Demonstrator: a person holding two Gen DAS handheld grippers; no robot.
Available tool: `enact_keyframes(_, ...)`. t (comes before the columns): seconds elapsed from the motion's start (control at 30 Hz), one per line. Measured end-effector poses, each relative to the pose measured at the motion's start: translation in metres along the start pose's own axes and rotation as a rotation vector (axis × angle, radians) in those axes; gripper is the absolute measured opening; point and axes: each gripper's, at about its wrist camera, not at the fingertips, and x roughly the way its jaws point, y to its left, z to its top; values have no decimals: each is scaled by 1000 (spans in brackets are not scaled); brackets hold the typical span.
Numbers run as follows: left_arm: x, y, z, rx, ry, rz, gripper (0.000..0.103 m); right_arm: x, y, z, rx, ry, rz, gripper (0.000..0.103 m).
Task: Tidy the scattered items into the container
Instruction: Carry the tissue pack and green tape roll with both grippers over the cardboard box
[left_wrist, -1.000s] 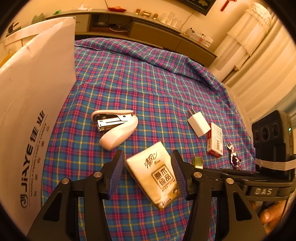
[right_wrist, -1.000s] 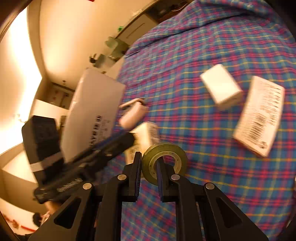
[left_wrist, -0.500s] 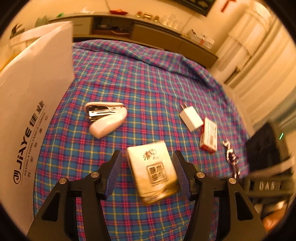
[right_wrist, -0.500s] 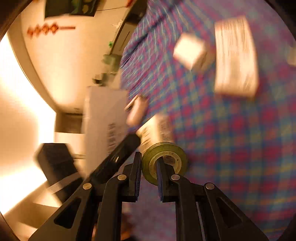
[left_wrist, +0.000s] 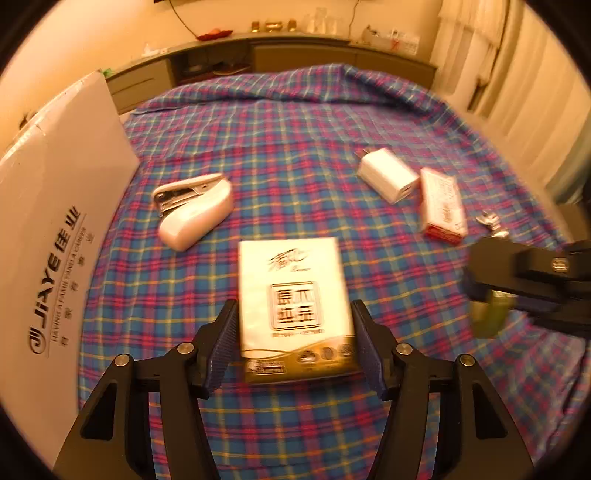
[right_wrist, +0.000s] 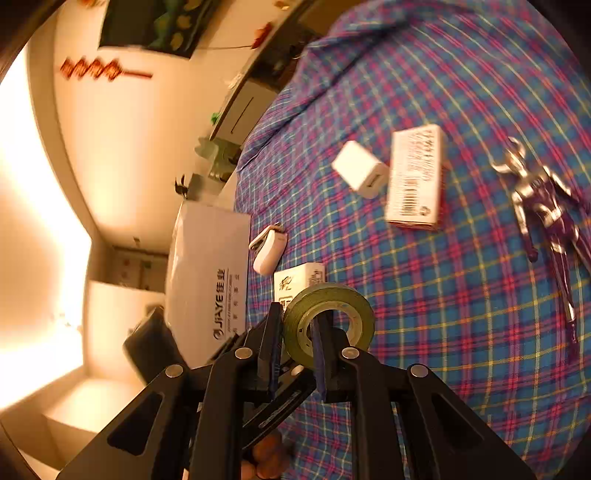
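My left gripper (left_wrist: 293, 341) is shut on a white and gold tissue pack (left_wrist: 293, 295) and holds it above the plaid cloth. My right gripper (right_wrist: 295, 332) is shut on the rim of a green tape roll (right_wrist: 328, 317); it shows blurred at the right of the left wrist view (left_wrist: 491, 314). The white cardboard box (left_wrist: 51, 229) stands at the left, also seen in the right wrist view (right_wrist: 207, 273). A white stapler (left_wrist: 194, 210), a white charger (left_wrist: 388, 175), a red and white small box (left_wrist: 441, 205) and a silver keychain figure (right_wrist: 543, 192) lie on the cloth.
The plaid cloth (left_wrist: 295, 129) covers the whole surface. A low cabinet (left_wrist: 277, 55) with small items runs along the far wall. Curtains (left_wrist: 517, 74) hang at the right.
Both grippers have lifted and turned with their loads. The tissue pack now sits straight between the left fingers. The right gripper has swung away to the right of the left one.
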Motion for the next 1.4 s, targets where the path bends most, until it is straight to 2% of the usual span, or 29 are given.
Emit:
enact_keyframes(0.13,0,16,3,-51,7,-53,55,-4,10,-1,-55,-8,-23,16)
enact_keyframes(0.37,-21,12,6,-39,-15,-100,55,-16,12,-2,-106,-24,-64,16)
enact_keyframes(0.7,-70,24,3,-10,-112,-101,54,-5,68,-22,-427,-84,-221,16)
enact_keyframes(0.83,-87,37,-1,-20,-133,-103,54,-3,85,-33,-516,-106,-259,16)
enact_keyframes(1.2,-127,67,-2,-67,-192,-156,54,6,114,-61,-554,-128,-233,16)
enact_keyframes(1.4,-147,85,-4,-104,-226,-189,54,3,146,-82,-624,-180,-241,16)
